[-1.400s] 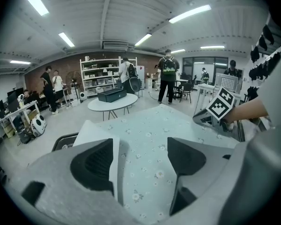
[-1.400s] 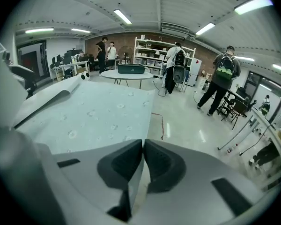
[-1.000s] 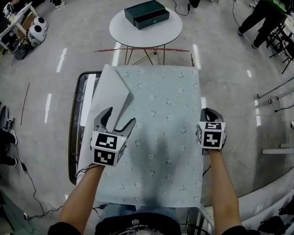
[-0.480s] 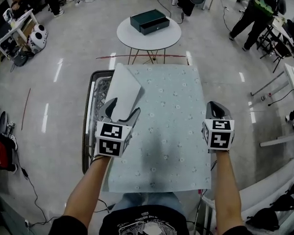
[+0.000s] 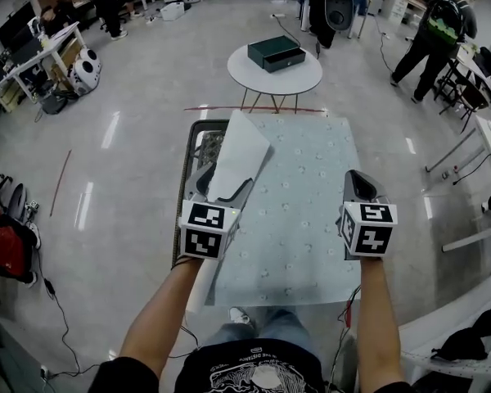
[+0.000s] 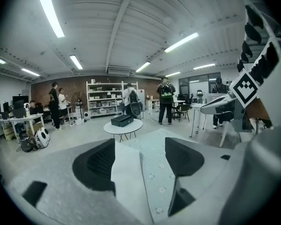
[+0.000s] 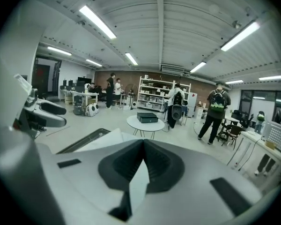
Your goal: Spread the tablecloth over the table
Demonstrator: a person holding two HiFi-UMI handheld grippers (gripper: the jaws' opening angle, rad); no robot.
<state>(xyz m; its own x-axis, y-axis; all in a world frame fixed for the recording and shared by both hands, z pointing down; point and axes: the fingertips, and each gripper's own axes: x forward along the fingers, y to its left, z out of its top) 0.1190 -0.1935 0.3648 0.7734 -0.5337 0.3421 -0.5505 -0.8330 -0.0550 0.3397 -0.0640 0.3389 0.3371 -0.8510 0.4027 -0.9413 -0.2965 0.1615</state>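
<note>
Lifted higher, tablecloth (image 5: 303, 219) edge sits pinched inside right gripper (image 5: 358, 178).

Table (image 5: 190, 158): only the dark rim shows, at 9 o'clock of the tablecloth (image 5: 299, 195); the rest is under cloth. The cloth's edge at 3 o'clock vanishes inside the closed right gripper (image 5: 357, 178). Wearer's torso (image 5: 250, 375) is cut off at 6 o'clock. Shelves (image 7: 155, 95), 12 o'clock in the right gripper view: contents too small to tell.

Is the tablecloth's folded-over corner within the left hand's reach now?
Likely yes: the folded corner lies between the open jaws of the left tongs, which have just been closing; nothing blocks it.
</note>
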